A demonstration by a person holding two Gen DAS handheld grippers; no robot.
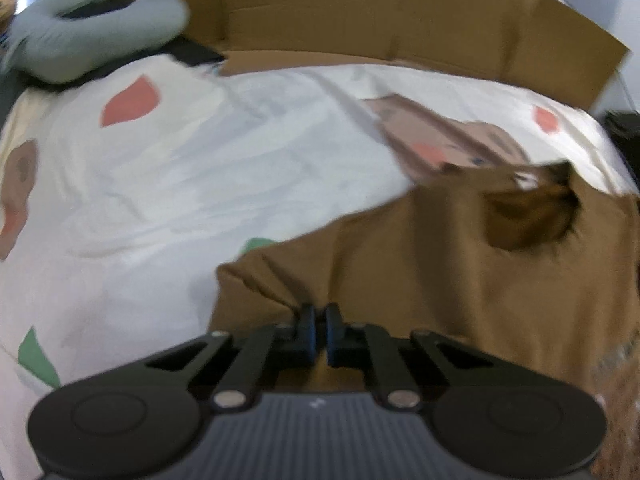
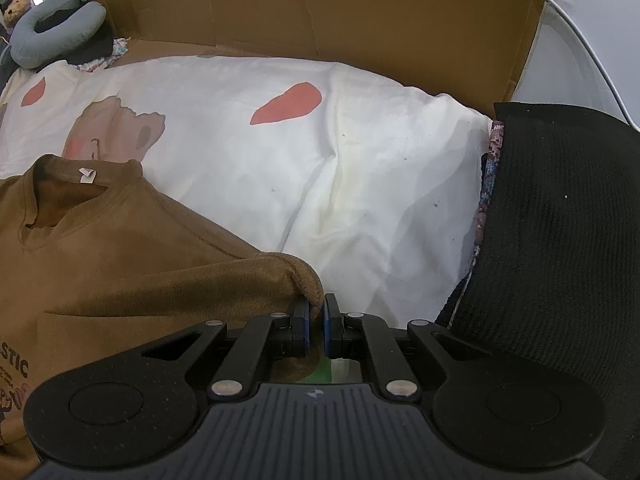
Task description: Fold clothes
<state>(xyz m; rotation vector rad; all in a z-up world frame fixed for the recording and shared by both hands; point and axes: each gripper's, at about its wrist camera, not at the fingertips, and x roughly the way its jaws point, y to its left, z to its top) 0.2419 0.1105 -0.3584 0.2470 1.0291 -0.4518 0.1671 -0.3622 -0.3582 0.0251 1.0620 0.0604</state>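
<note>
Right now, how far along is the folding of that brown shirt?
Barely begun. The brown sweatshirt lies spread on the white printed bedsheet, neckline open, no fold visible. In hand: the right claw pinches a sleeve edge, and the left claw is shut on the other side. The folding itself remains.

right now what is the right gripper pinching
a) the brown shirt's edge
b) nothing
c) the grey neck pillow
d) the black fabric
a: the right gripper is closed on a rolled edge of the brown shirt, with the black fabric lying off to its side.
</note>
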